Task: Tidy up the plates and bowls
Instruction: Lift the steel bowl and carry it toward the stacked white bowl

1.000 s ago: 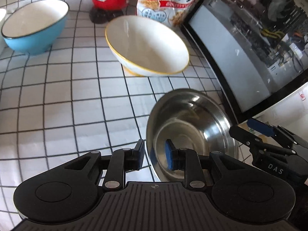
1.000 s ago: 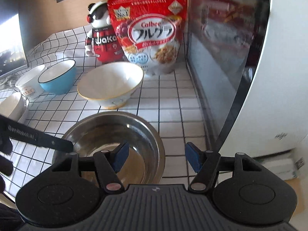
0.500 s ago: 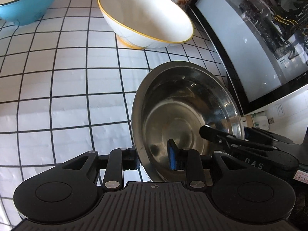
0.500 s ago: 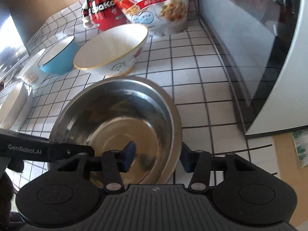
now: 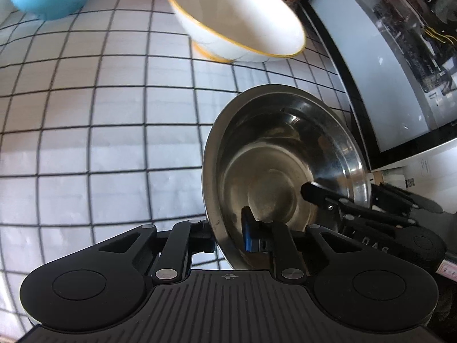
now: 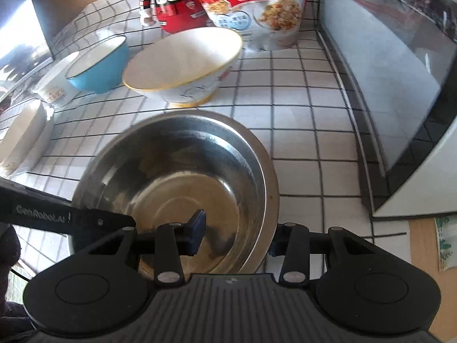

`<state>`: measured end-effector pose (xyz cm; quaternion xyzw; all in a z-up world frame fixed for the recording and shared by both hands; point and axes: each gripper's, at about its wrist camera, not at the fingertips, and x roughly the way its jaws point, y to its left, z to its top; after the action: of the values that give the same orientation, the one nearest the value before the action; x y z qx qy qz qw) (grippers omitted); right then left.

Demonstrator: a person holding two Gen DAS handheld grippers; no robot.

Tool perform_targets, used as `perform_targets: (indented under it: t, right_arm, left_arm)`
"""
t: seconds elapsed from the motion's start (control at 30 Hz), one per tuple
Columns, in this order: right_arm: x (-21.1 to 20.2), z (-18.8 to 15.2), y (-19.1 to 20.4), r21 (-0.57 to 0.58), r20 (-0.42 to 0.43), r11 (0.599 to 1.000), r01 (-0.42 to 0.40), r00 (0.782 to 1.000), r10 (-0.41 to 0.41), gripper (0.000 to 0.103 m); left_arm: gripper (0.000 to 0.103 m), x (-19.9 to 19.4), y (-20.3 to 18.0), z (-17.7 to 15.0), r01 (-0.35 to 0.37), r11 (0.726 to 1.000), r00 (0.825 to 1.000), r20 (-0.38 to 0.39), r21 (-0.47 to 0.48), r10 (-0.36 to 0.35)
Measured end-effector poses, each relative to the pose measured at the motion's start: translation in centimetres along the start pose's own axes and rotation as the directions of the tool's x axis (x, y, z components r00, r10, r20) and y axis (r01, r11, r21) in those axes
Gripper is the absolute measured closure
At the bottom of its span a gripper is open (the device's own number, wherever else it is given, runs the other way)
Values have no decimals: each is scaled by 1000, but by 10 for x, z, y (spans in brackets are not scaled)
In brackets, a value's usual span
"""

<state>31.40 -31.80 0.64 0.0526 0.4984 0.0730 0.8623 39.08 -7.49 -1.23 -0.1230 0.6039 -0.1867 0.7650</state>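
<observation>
- Two grippers clamp one steel bowl (image 5: 285, 154) by opposite sides of its rim. The left gripper (image 5: 228, 234) is closed on the near-left rim, one finger outside the wall and the blue-padded finger inside. The right gripper (image 6: 237, 237) is closed on the near-right rim in the same manner, one finger inside, one outside.
- Bowl position: tilted, and it appears lifted off the tiled counter (image 5: 100, 120), though contact at its far edge cannot be ruled out. It sits just in front of the white bowl with the yellow rim (image 6: 182, 63).
- Recommended handling: keep both grips firm and move both hands at the same rate. Polished steel is likely to slip between the pads if one side leads or twists.
- Level the bowl before carrying it forward, and keep its right edge clear of the glass-fronted appliance (image 6: 400, 85).
- Probable destination, judged from the task: stacking with the other bowls. The steel bowl looks wider than the white one, so check fit before lowering.
- Farther left stand the blue bowl (image 6: 97, 65) and two small white dishes (image 6: 54, 85).
- At the back stand the cereal bag (image 6: 257, 3) and a red figurine container (image 6: 171, 3); keep the transfer path short of both.
</observation>
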Motion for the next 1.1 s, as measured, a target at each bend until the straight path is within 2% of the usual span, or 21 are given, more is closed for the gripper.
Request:
perform_targets:
  t: [0.1,0.2,0.3,0.43,0.53,0.63,0.83,0.93,1.0,1.03,1.1]
  right_arm:
    - [-5,9,12,-29,15,999,-31,999,31,61]
    - [-7,20,30,-62,24,996,-65,998,66,61]
    - [-7,32,56,-122,39,989,-88,995,93,61]
    - [-10,53,90,-173,51,976,-135,988,146,62]
    - [-19,77,118,-217,85,960,-176,977,198,62]
    - [-32,106,158,-305,147,931,-203,955,256,62]
    - [-52,157,245,-476,264,849,-228,884,385,62]
    - [-44,172,279,-516,254,818,-255,866,430,62]
    - [-34,177,299,-539,225,798,-269,867,444,62]
    - [-27,178,308,-550,207,790,-273,872,445,62]
    - [-12,178,322,-568,172,773,-282,878,447,62]
  left_arm:
    - [85,-13,6,-6,-26,1000,999,34,8,25]
    - [85,-32,18,-10,-25,999,997,67,-30,27]
    - [85,-52,33,-14,-58,996,992,109,-62,64]
    - [85,-86,59,-15,-62,990,981,177,-127,84]
    - [84,-122,75,-15,-52,985,964,251,-162,92]
    - [84,-166,92,-12,-63,980,930,346,-187,126]
    - [84,-256,128,0,-146,963,817,522,-225,246]
    - [84,-279,148,6,-182,945,775,551,-271,308]
    - [84,-285,163,5,-207,930,757,553,-304,349]
    - [84,-285,171,4,-209,923,755,547,-323,362]
    - [85,-278,189,2,-204,909,764,522,-364,380]
